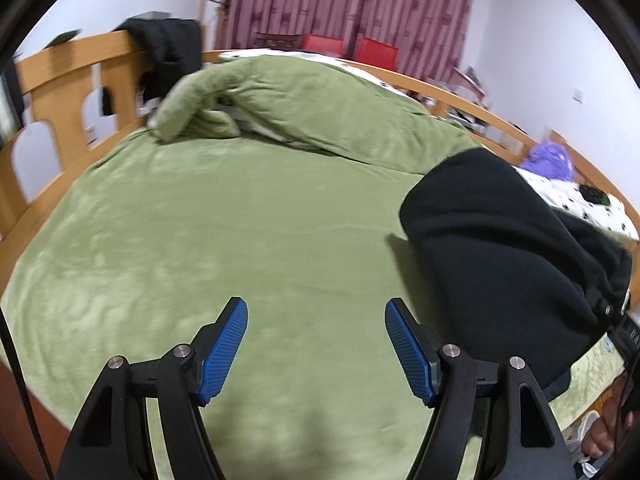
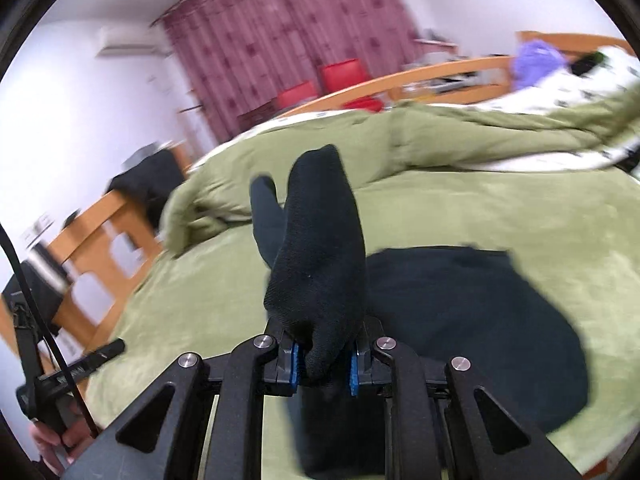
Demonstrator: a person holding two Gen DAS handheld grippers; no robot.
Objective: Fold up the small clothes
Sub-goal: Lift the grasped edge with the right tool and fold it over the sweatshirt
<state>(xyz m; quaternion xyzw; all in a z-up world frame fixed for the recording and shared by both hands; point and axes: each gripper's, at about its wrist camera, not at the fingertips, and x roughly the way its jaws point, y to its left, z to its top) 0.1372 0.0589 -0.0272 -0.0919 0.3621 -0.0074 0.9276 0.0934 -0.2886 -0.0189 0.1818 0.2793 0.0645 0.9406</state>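
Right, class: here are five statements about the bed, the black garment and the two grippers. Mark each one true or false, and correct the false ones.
1. The right gripper is shut on the black garment. True.
2. The left gripper is clamped on a corner of the same garment. False: its jaws stand wide apart with nothing between them, over the green blanket.
3. The curtains behind the bed are dark red with a pattern. True.
4. The black garment lies flat and neatly folded on the blanket. False: part of it is lifted above the bed in the right gripper, though more black fabric lies on the blanket beneath.
5. The bed frame is white metal. False: it is light brown wood.
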